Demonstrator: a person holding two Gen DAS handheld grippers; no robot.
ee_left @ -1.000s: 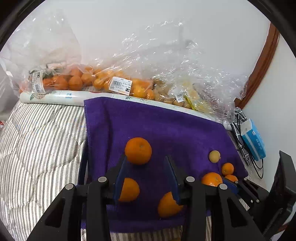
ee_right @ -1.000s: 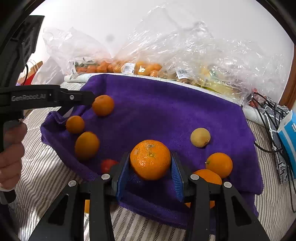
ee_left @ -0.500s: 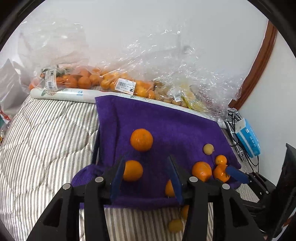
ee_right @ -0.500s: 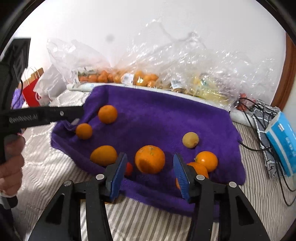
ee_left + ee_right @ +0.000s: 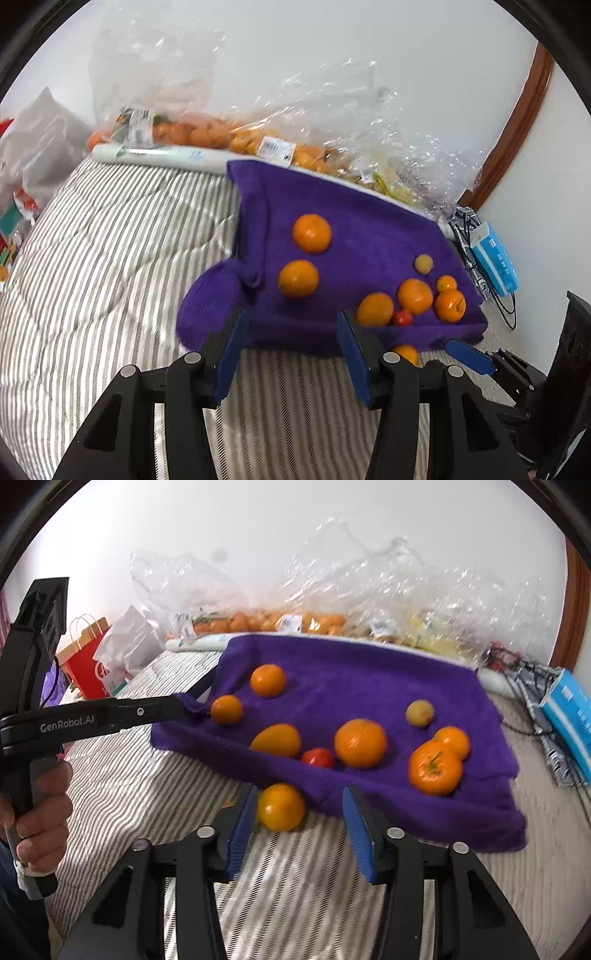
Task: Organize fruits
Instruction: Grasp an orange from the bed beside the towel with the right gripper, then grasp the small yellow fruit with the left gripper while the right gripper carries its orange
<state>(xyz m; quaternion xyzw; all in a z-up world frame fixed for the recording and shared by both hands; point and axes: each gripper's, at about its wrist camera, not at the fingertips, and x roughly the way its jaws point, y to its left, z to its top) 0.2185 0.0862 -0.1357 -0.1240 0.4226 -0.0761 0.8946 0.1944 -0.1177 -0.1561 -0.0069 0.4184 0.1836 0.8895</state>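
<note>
A purple towel (image 5: pixel 354 672) lies on the striped bed and carries several oranges, a small red tomato (image 5: pixel 317 757) and a pale yellow fruit (image 5: pixel 419 712). A large orange (image 5: pixel 360 743) sits on it near the front edge. Another orange (image 5: pixel 280 806) lies on the bedding just off the towel, next to my right gripper's left finger. My right gripper (image 5: pixel 299 823) is open and empty. My left gripper (image 5: pixel 291 350) is open and empty, short of the towel's (image 5: pixel 369 229) front edge. It also shows from the side in the right wrist view (image 5: pixel 110 716).
Clear plastic bags of oranges (image 5: pixel 266 622) and a white roll (image 5: pixel 159 155) line the wall behind the towel. A blue box (image 5: pixel 570 716) and cables (image 5: pixel 532 686) lie at the right. A red paper bag (image 5: pixel 86 668) stands at the left. Striped bedding (image 5: pixel 110 258) spreads left of the towel.
My right gripper let go of the large orange, opened and pulled back from the towel. My left gripper also pulled back and away from the fruit. An orange now lies off the towel.
</note>
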